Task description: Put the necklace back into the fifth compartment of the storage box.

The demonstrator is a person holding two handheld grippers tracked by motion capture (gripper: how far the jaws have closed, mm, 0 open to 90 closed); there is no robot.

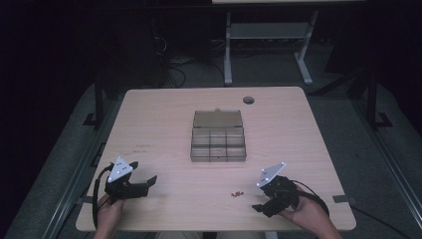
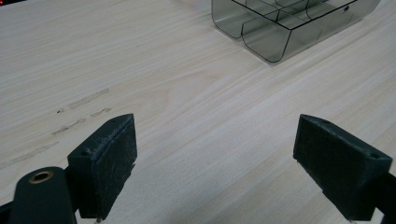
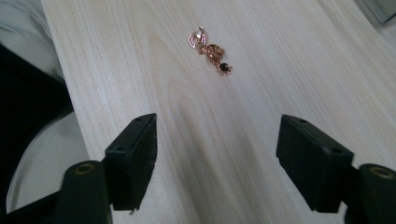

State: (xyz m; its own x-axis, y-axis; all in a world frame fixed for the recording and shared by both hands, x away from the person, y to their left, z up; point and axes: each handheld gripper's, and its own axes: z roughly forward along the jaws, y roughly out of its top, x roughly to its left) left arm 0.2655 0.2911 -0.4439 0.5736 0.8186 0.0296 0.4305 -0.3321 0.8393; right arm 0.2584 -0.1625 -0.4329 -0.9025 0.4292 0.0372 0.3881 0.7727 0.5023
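Near the front edge of the table (image 1: 164,107), just right of centre, lies a small earring (image 3: 211,50): copper-pink, a ring at one end, a dark bead at the other. It rests flat on bare wood, touching nothing.

Landmark: the box (image 1: 218,136), clear, smoky, divided into compartments, lid hinged back away from the person. It sits mid-table, well apart from the earring, on the far side of it. The compartments look empty from above, though small contents would be hard to make out. Judgement: lid is back so a small item can be dropped straight in.

Right gripper (image 1: 263,205): well short of the box, at the near edge, right of the earring. Jaws wide apart, nothing between them. In the right gripper view the earring lies ahead of the jaws and slightly left of their centre line. Judgement: this gripper is lined up for the pick, with the spread left generous because the piece is thin, flat and easy to miss.

Left gripper (image 1: 144,180): left of and nearer than the box, low over the table. Jaws wide apart, empty. The left gripper view looks toward the box's rounded near corner. Judgement: it is parked facing the box, probably ready to steady it.

Pick not yet begun; earring untouched.
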